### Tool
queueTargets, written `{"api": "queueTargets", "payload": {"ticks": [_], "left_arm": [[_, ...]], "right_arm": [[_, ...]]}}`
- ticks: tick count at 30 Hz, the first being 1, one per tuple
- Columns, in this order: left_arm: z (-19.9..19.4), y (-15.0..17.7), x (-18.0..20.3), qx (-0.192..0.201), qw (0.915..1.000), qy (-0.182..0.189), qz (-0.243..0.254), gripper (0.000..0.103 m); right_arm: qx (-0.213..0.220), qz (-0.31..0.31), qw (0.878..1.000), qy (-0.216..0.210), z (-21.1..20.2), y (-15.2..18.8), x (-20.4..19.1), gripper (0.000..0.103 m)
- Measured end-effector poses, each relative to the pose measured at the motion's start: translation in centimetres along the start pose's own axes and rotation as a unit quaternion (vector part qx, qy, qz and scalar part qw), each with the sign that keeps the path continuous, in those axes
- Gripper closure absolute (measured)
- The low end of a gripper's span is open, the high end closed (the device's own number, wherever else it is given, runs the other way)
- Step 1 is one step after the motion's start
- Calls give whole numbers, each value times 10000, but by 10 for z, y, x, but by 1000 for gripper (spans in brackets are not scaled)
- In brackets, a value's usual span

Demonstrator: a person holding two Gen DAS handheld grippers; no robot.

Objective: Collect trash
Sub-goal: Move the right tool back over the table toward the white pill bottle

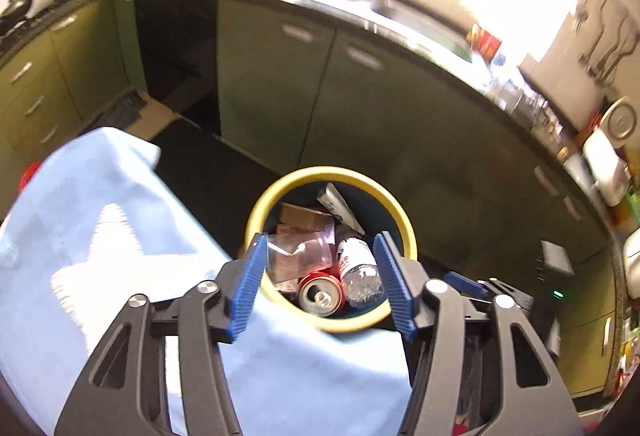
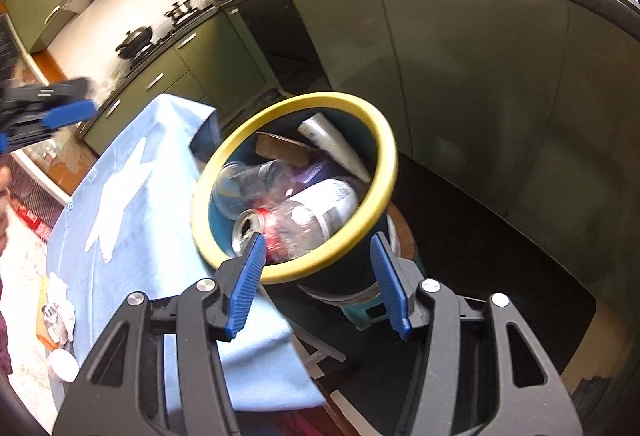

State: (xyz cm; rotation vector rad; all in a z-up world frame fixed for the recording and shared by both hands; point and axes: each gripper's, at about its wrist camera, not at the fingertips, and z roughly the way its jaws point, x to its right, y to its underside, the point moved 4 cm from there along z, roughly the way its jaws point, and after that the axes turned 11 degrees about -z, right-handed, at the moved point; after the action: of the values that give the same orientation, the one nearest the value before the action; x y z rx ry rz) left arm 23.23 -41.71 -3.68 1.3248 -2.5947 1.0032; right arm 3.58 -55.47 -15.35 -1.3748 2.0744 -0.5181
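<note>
Left wrist view looks down into the trash bin (image 1: 256, 211), a dark bin with a yellow ring on top. The left gripper (image 1: 320, 264) hangs over it with its jaws apart. Nothing is between the blue pads (image 1: 250, 290), and they touch nothing. Inside the bin lie a red can (image 1: 320, 294), a clear bottle (image 1: 358, 272), a crumpled clear cup (image 1: 304, 252), some brown card (image 1: 300, 213) and a white wrapper (image 1: 340, 205). The bin stands just beside a bench with a light blue cloth (image 1: 100, 236) on it, and the cloth's edge lies against the yellow ring. A bit of the right gripper (image 1: 466, 284) peeks in at the right, close to the bin.

In the right wrist view, the right gripper (image 2: 318, 260) is near the bin (image 2: 384, 155) too, on its near side. Its jaws are also apart and hold nothing. The left pad (image 2: 248, 288) shows in front of the yellow ring, but I cannot tell if it touches the ring or is just in front of it. The same can (image 2: 248, 230), bottle (image 2: 316, 211) and cup (image 2: 236, 187) show in the bin, a little blurred. The bin sits on a round stool (image 2: 402, 240). The left gripper (image 2: 48, 115) shows far off at the left, blurry, above the blue cloth (image 2: 152, 256). Green kitchen cupboards (image 2: 460, 83) stand behind the bin.
</note>
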Motion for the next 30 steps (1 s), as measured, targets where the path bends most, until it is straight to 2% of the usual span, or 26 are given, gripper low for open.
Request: {"api": "queueTargets", "payload": {"ticks": [3,7,11,15,18,19,20,23,25,27,29,30], "left_arm": [[-54,16,-25,519,9986,4,-129,39],[-119,42,-62,1170,9921,-303,-345,33],[-181,80,-115,1797,9781,-801,-676,29],[-230,119,-170,2336,9593,-1096,-1147,24],[-249,145,-204,2628,9438,-1417,-1417,22],[-253,153,-214,2711,9384,-1519,-1515,21],[-257,162,-227,2786,9324,-1622,-1635,21],[-261,179,-259,2850,9247,-1661,-1901,21],[-260,190,-280,2857,9204,-1660,-2090,21],[-254,195,-291,2911,9166,-1647,-2191,21],[-250,200,-303,2965,9117,-1702,-2278,21],[-248,203,-308,2990,9088,-1756,-2322,21]], "right_arm": [[-20,-221,9997,-126,1,-1,-21,51],[-72,-687,9969,-388,3,-3,-63,50],[-184,-1220,9893,-775,9,0,-115,50],[-428,-1772,9755,-1236,18,8,-173,50],[-611,-2202,9579,-1739,22,16,-219,50],[-657,-2378,9484,-1993,20,19,-237,50],[-697,-2572,9374,-2240,16,23,-253,47],[-744,-3350,8972,-2778,-2,39,-296,37],[-805,-3853,8696,-2982,-14,52,-320,35],[-882,-4254,8468,-3068,-22,67,-339,33],[-951,-4439,8373,-3046,-24,78,-350,28],[-978,-4463,8385,-2970,-24,82,-355,27]]}}
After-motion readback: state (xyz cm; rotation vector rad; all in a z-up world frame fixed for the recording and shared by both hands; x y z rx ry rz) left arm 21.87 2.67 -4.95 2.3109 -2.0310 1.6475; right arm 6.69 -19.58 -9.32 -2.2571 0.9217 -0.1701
